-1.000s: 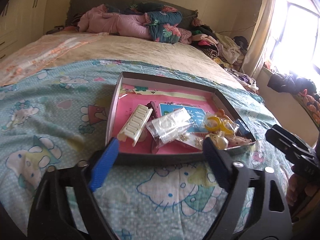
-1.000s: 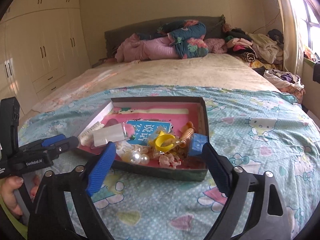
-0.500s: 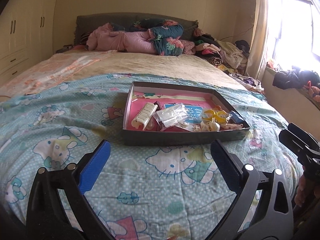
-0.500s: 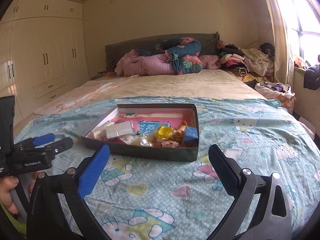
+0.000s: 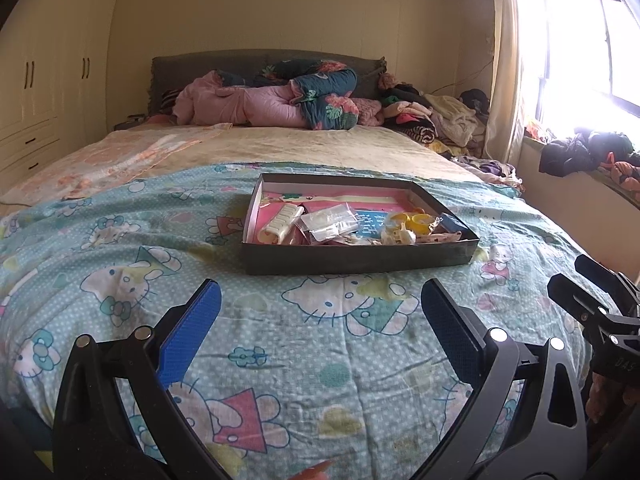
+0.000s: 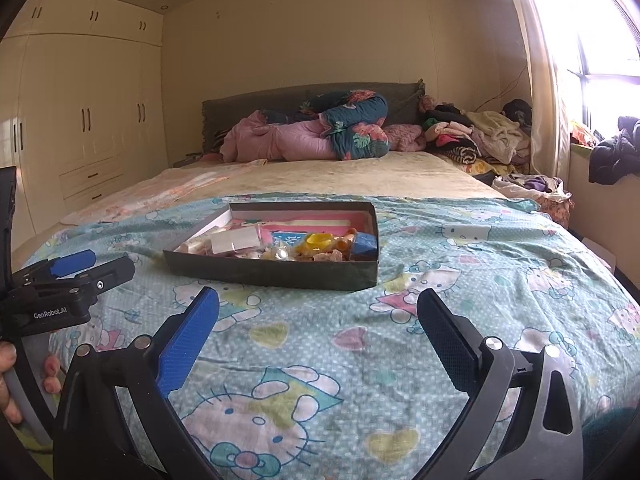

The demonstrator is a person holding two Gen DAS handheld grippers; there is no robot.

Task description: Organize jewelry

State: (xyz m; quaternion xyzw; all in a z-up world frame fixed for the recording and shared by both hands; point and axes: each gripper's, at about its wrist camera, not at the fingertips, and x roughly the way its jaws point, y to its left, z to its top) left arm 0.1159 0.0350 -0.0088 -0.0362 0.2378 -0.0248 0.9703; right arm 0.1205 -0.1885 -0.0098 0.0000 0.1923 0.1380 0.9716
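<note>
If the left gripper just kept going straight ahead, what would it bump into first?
Probably the near wall of the dark box, which sits straight ahead of the open left gripper. Only blanket lies between, though depth is hard to judge.

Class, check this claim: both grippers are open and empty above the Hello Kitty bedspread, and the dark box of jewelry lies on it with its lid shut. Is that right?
Not quite. The dark box has no lid on it: its top is open, and the left wrist view shows the loose pieces inside. The rest holds: left gripper and right gripper are open and empty above the Hello Kitty bedspread.
</note>
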